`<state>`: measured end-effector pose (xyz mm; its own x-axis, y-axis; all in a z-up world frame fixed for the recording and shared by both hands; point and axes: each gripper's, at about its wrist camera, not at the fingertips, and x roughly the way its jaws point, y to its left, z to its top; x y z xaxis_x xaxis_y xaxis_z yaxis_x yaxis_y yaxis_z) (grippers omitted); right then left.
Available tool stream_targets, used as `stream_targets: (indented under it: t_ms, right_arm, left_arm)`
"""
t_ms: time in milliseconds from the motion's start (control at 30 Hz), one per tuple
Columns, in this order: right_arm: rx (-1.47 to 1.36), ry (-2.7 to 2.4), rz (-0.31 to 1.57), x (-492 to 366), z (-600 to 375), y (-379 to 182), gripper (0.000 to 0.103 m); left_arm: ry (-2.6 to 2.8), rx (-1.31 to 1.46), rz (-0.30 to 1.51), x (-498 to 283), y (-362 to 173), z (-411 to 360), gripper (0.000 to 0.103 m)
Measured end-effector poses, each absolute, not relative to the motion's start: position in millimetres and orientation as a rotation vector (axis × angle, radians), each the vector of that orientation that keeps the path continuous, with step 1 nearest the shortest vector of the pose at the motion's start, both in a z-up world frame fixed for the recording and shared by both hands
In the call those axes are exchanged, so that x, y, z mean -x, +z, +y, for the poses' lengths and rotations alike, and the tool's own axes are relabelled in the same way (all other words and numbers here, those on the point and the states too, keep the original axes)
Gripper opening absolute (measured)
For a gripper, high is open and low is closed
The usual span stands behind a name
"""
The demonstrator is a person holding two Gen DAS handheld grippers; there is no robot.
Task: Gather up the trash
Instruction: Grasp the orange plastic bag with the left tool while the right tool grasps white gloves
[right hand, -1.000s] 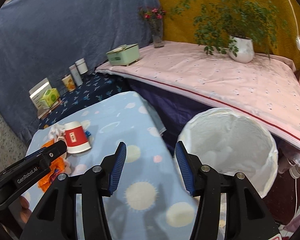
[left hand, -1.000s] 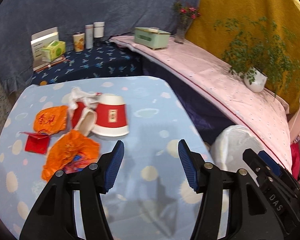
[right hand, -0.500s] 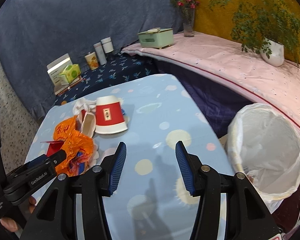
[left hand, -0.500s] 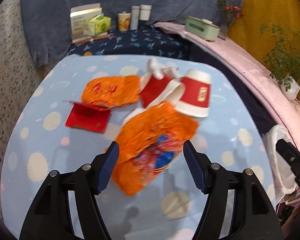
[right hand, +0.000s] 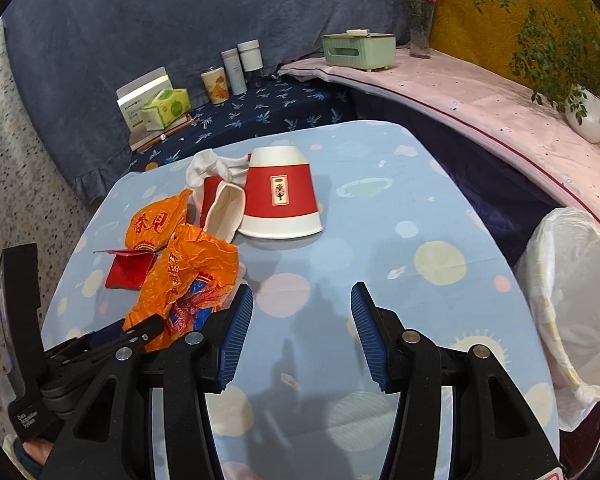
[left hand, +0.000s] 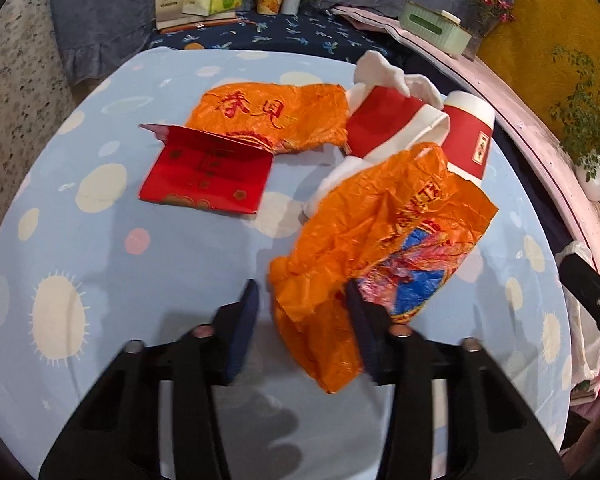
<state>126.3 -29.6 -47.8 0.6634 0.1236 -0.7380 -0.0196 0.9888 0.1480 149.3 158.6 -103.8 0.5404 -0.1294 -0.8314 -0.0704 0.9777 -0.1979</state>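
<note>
A crumpled orange wrapper lies on the blue spotted table. Its near end sits between the jaws of my left gripper, which are closing; the right pad touches the wrapper and the left pad stands just clear. Behind it lie a second orange wrapper, a red envelope, a crushed red cup with white tissue, and an upturned red-and-white paper cup. My right gripper hangs open and empty over the table's near middle.
A bin with a white liner stands off the table's right edge. Behind the table, a dark blue shelf holds a tissue pack, a box and several jars. A pink-covered ledge carries a green box, a vase and a potted plant.
My left gripper came down and forward over the near orange wrapper, and its jaws narrowed around it. My right gripper swung left from the bin toward the table.
</note>
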Motion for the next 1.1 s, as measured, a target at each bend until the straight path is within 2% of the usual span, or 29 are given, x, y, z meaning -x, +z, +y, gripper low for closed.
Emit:
stream_targets:
  t_ms: [33, 100, 167, 567, 967, 1033, 1100]
  right_arm:
    - [-0.128, 0.084, 0.844, -126.9, -27.2, -48.5, 0.050]
    - [-0.119, 0.089, 0.848, -127.9, -22.7, -49.7, 0.050]
    - [-0.113, 0.095, 0.850, -128.8, -18.1, -50.2, 0.050]
    - [-0.102, 0.162, 0.878, -143.5, 13.0, -60.3, 0.050]
    - [-0.094, 0.241, 0.966, -179.6, 49.9, -102.5, 0.050]
    - [-0.099, 0.243, 0.984, -183.6, 50.3, -110.4, 0.045]
    - [-0.101, 0.246, 0.993, -185.2, 49.1, -114.8, 0.030]
  left_arm:
    - [-0.046, 0.212, 1.003, -149.1, -104.1, 157.2, 0.024]
    - [-0.060, 0.205, 0.992, -148.3, -102.0, 156.4, 0.010]
    - [-0.068, 0.208, 0.972, -145.1, -96.1, 158.1, 0.008]
    - [-0.018, 0.256, 0.796, -146.1, -26.0, 196.1, 0.007]
    - [0.007, 0.255, 0.793, -167.9, -26.1, 208.5, 0.007]
    - [0.005, 0.251, 0.797, -169.4, -27.6, 207.7, 0.007]
    - [0.002, 0.250, 0.801, -170.5, -29.2, 205.9, 0.007]
